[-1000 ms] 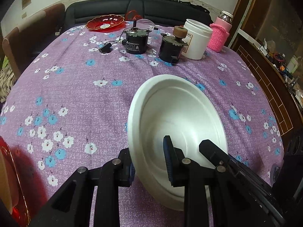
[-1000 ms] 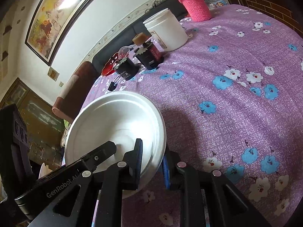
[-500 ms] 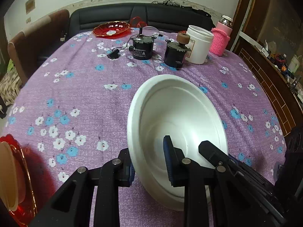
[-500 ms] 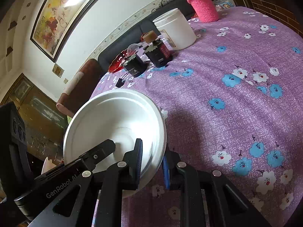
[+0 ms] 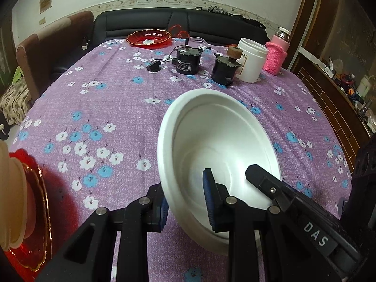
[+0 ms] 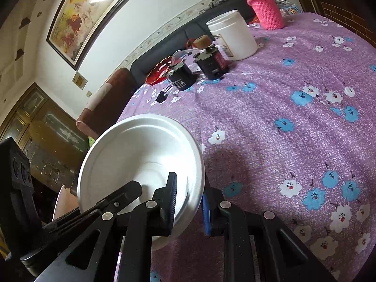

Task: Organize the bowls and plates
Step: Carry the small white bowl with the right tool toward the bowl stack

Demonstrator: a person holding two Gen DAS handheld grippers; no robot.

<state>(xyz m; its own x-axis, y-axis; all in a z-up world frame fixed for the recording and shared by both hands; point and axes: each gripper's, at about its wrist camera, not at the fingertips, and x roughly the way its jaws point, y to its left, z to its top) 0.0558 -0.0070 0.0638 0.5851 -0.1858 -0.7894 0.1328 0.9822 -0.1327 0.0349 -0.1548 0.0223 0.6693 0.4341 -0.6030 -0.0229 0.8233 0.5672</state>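
Note:
A white bowl (image 5: 218,141) hangs above the purple flowered tablecloth (image 5: 105,108), gripped by both grippers. My left gripper (image 5: 186,202) is shut on its near left rim, one finger inside and one outside. My right gripper (image 6: 189,202) is shut on the bowl's (image 6: 141,157) right rim the same way. The right gripper's finger (image 5: 265,181) shows inside the bowl in the left wrist view. A red plate (image 5: 28,211) with a beige bowl (image 5: 11,195) on it sits at the near left. A second red plate (image 5: 148,37) is at the far edge.
Two black motors (image 5: 188,58) (image 5: 225,69), a white jar (image 5: 251,62), a pink-sleeved bottle (image 5: 276,55) and a small black adapter (image 5: 154,66) stand at the table's far side. A black sofa (image 5: 178,25) and a brown chair (image 5: 47,54) lie beyond.
Both grippers have lifted the white bowl higher and drawn it back and to the left. The red plate with the beige bowl has come into view at the left.

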